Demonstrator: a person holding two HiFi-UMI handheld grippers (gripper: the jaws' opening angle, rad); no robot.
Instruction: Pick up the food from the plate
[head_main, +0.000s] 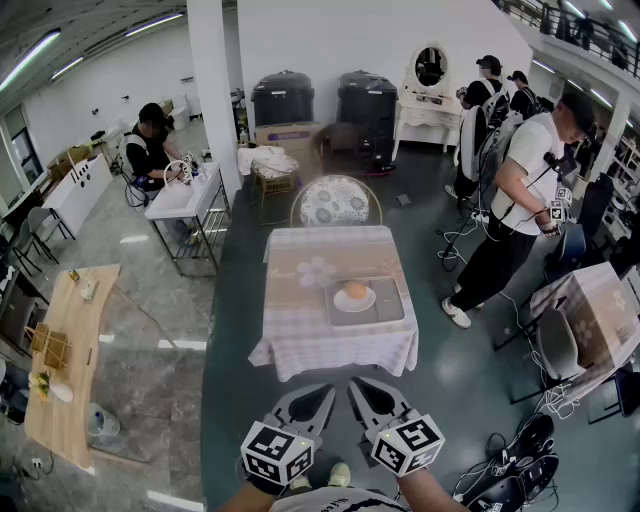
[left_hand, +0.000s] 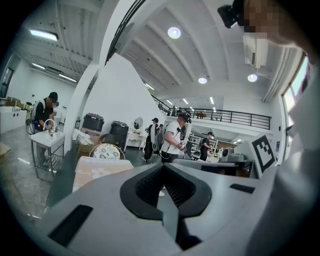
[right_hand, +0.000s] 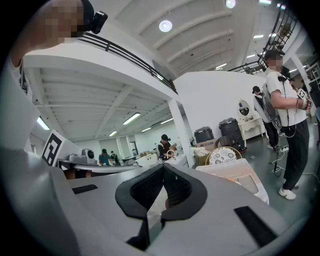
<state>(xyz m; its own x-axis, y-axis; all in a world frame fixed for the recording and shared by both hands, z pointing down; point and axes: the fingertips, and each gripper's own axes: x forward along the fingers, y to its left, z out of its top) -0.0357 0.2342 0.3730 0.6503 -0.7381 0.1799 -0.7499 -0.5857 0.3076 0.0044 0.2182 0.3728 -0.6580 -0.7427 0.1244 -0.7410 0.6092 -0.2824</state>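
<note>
A round orange-brown piece of food (head_main: 355, 290) lies on a white plate (head_main: 354, 303). The plate rests on a grey tray (head_main: 390, 305) on a small table with a pale checked cloth (head_main: 300, 320). Both grippers hang low in front of the table's near edge, well short of the plate. My left gripper (head_main: 327, 391) is shut with nothing in it, its jaws meeting in the left gripper view (left_hand: 163, 165). My right gripper (head_main: 354, 384) is shut and empty too, tips together in the right gripper view (right_hand: 163, 165). The right gripper view shows the table (right_hand: 235, 172) ahead.
A round-backed patterned chair (head_main: 335, 201) stands at the table's far side. A person in a white shirt (head_main: 528, 170) stands to the right. Another cloth-covered table (head_main: 592, 312) and a wooden table (head_main: 70, 350) flank the aisle. Cables and shoes (head_main: 520, 465) lie at bottom right.
</note>
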